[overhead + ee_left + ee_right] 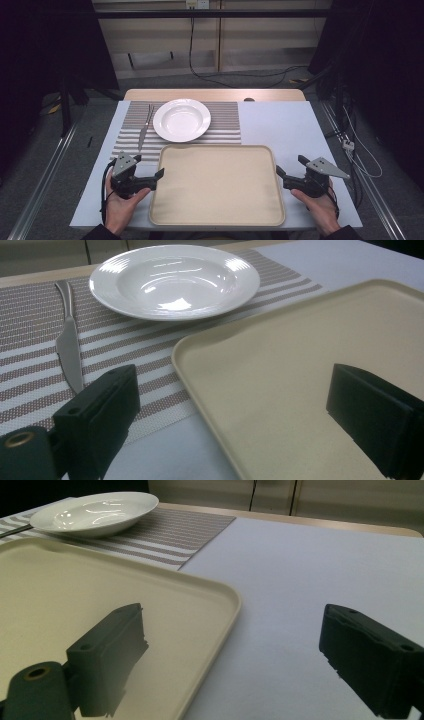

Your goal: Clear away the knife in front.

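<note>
we hold the left hand-held gripper [152, 175] at the left edge of the beige tray [217, 185], jaws apart, one over the tray and one outside its rim, gripping nothing. the right hand-held gripper [290, 171] waits at the tray's right edge, jaws apart too. beyond it on the striped mat [225, 125] sit a white plate [181, 120] and a knife [145, 127]

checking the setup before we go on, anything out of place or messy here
Nothing stands out. The white plate and knife lie neatly on the striped placemat, the beige tray is empty and square to the table, and nothing looks spilled or damaged.
</note>
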Demonstrator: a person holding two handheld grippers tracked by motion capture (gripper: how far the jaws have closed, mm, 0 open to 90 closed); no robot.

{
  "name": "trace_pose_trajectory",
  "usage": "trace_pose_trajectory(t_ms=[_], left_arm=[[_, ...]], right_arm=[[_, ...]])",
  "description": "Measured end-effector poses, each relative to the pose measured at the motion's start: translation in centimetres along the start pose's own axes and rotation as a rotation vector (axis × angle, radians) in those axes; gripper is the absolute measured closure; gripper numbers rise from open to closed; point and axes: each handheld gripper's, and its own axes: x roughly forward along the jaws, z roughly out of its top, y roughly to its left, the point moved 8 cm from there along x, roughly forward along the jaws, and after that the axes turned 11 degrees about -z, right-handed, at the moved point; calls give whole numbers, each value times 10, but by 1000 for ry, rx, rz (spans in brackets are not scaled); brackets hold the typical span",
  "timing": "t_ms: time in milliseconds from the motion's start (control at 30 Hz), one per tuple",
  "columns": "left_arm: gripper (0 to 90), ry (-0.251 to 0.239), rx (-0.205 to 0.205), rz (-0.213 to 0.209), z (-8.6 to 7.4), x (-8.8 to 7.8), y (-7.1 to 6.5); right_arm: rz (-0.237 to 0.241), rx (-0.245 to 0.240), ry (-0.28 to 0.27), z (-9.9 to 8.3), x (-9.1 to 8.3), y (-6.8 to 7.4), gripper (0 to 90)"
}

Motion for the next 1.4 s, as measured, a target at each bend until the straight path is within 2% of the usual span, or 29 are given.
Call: trace_pose_trajectory(t_ms=[67, 133, 233, 500, 667, 767, 933, 1100, 1200, 1300, 1400], left_arm=[[79, 18, -2, 0, -1, 0, 0], [91, 40, -29, -19, -2, 0, 0], [103, 36, -48, -24, -1, 0, 1], [95, 47, -56, -11, 3, -3, 12], [92, 86, -52, -12, 2, 3, 20], [94, 94, -46, -1, 4, 5, 26], [99, 72, -54, 15, 14, 4, 38], [102, 82, -99, 32, 21, 5, 53], [107, 87, -90, 51, 28, 7, 61], [108, 97, -93, 46, 35, 9, 67], [109, 102, -92, 57, 41, 11, 74]], right_arm=[[1, 1, 1, 0, 0, 0, 104], [1, 2, 3, 0, 0, 0, 104], [5, 1, 7, 0, 1, 1, 100], [7, -3, 15, 0, 2, 2, 99], [6, -4, 15, 0, 3, 2, 99], [7, -6, 17, -1, 2, 2, 99], [9, -8, 20, -1, 2, 3, 99], [11, -2, 25, -2, 3, 3, 99], [16, -8, 23, -1, 4, 4, 98], [17, -6, 27, -2, 4, 4, 96], [19, -7, 27, -2, 4, 4, 96]])
